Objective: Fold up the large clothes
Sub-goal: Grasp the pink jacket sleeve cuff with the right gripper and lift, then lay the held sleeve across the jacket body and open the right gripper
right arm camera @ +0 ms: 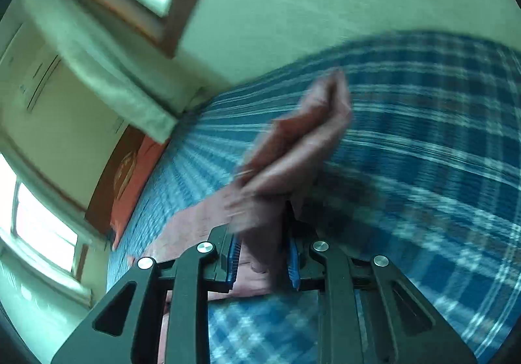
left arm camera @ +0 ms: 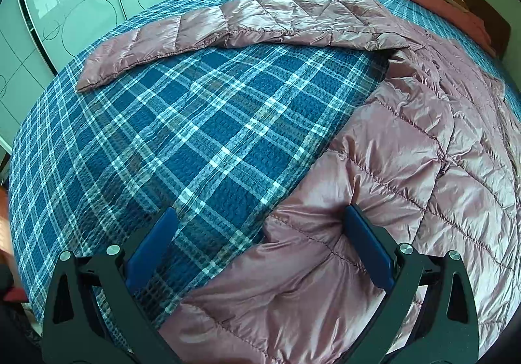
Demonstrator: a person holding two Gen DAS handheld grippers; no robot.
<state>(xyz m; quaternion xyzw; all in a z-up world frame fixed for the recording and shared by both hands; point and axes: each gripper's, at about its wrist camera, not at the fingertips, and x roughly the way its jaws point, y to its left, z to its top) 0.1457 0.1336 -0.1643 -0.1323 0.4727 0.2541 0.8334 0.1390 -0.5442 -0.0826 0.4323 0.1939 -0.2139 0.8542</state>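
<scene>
Pink down jacket (left arm camera: pixel 407 142) spread on bed (left arm camera: pixel 202 136); left hand-held gripper (left arm camera: pixel 260 233) wide over hem; right hand-held gripper (right arm camera: pixel 262 253) clamps a sleeve; likely light, puffy, slippery; pinch quilted seams.

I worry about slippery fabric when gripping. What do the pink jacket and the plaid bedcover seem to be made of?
Pink jacket: likely thin, glossy nylon or polyester shell with puffy filling, judging by its sheen and stitched quilted channels, so probably slick. Plaid bedcover: looks like matte woven cotton with a waffle texture, showing small raised squares; probably grippier.
</scene>
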